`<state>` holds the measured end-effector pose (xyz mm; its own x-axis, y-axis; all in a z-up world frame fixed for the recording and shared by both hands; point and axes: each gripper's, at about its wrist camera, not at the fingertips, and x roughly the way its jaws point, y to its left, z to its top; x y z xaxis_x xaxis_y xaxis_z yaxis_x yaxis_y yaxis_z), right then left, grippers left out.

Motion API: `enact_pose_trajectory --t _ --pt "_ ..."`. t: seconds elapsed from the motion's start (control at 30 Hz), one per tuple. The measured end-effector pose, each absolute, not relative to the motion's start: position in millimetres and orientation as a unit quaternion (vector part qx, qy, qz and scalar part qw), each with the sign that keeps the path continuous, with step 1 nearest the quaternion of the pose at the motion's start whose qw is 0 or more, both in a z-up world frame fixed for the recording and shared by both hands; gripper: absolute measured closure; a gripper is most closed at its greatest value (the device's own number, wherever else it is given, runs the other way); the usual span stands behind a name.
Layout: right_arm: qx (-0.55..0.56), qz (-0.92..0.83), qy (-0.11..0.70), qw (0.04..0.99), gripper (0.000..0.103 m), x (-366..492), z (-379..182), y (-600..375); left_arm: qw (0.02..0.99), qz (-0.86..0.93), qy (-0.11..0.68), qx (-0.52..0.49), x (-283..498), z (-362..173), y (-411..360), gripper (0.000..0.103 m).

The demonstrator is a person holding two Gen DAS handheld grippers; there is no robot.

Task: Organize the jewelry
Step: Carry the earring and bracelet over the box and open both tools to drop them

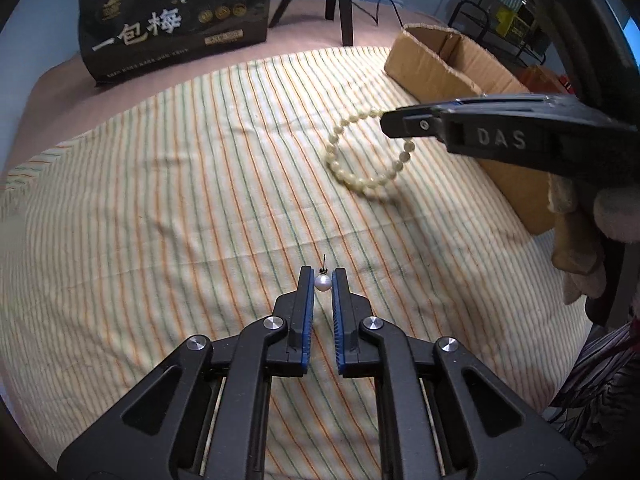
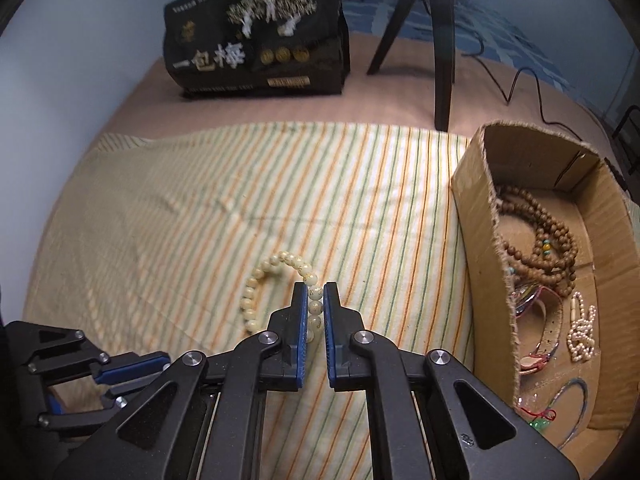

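Note:
A small white pearl earring (image 1: 322, 282) with a thin post sits pinched between the tips of my left gripper (image 1: 322, 276), just above the striped cloth (image 1: 160, 200). A cream bead bracelet (image 1: 352, 172) hangs slightly off the cloth on the right, its far side gripped by my right gripper (image 1: 394, 125). In the right wrist view that bracelet (image 2: 256, 292) runs between the blue pads of my right gripper (image 2: 316, 292), which is shut on its beads. My left gripper (image 2: 132, 376) shows at the lower left there.
An open cardboard box (image 2: 480, 216) stands at the right edge of the cloth, holding brown wooden beads (image 2: 552, 236), a pearl strand (image 2: 582, 336) and other pieces. A black printed bag (image 1: 172, 20) and dark stand legs (image 2: 440, 60) sit at the back.

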<state>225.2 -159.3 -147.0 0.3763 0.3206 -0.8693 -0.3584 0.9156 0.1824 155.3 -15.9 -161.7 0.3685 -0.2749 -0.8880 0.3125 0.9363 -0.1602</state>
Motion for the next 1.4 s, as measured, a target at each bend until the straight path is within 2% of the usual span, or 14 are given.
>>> enact_pose_trajectory --t 0.4,0.73,1.4 --pt "-0.02 0.207 0.46 0.863 0.097 205 -93 -180 0.855 -0.19 0.483 -0.003 145 -111 -29 0.096" --pt "-0.006 0.176 0.418 0.891 0.097 198 -62 -233 0.864 -0.22 0.453 -0.012 142 -81 -72 0.096" --pt "0.023 0.081 0.406 0.91 0.097 206 -55 -349 0.86 -0.278 0.427 -0.011 154 -66 -173 0.096"
